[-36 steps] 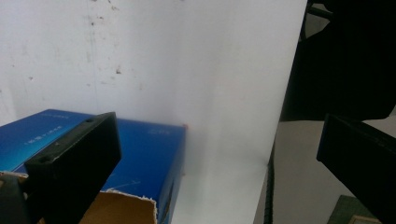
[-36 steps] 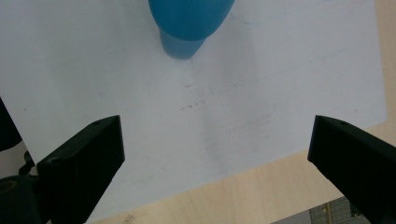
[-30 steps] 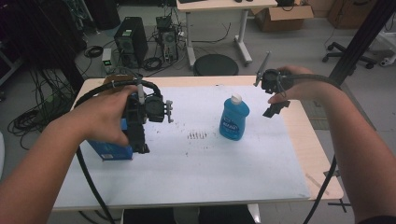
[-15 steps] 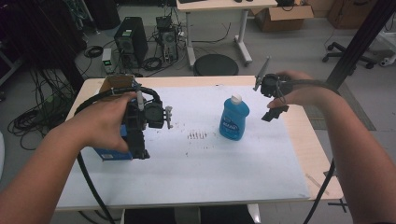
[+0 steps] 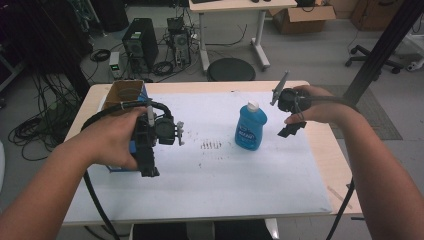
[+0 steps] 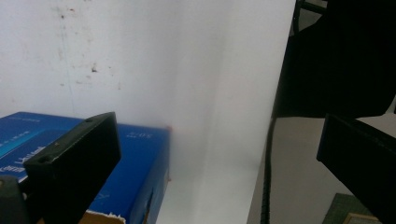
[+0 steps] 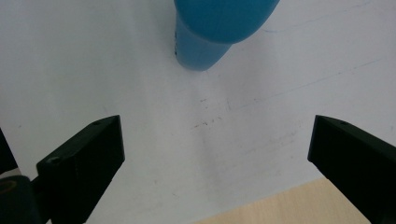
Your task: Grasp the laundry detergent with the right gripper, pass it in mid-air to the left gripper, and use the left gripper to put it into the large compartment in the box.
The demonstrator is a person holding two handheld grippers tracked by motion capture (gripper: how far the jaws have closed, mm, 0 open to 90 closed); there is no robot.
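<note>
A blue bottle point(image 5: 250, 127) with a white cap stands upright on the white mat point(image 5: 225, 180), right of centre. At the table's left lies a blue box point(image 5: 120, 167) with an open brown top. A hand holds my left gripper point(image 5: 150, 165) over this box, and the box point(image 6: 135, 158) lies under its left jaw. My left gripper point(image 6: 219, 163) is open and holds nothing. My right gripper point(image 5: 290, 125) hovers just right of the bottle. In the right gripper view the bottle point(image 7: 219, 28) is at the top, beyond my open, empty right gripper point(image 7: 215, 158).
Dark scuff marks point(image 5: 210, 145) dot the mat's middle. The bare wooden table edge point(image 5: 325, 150) runs along the right. Behind the table are computer towers point(image 5: 140, 45), floor cables, a round stool point(image 5: 231, 69) and another desk. A black pole point(image 5: 380, 50) slants at the right.
My left gripper has drifted slightly toward the near edge above the box. The right gripper has barely shifted beside the bottle. Both stay open.
</note>
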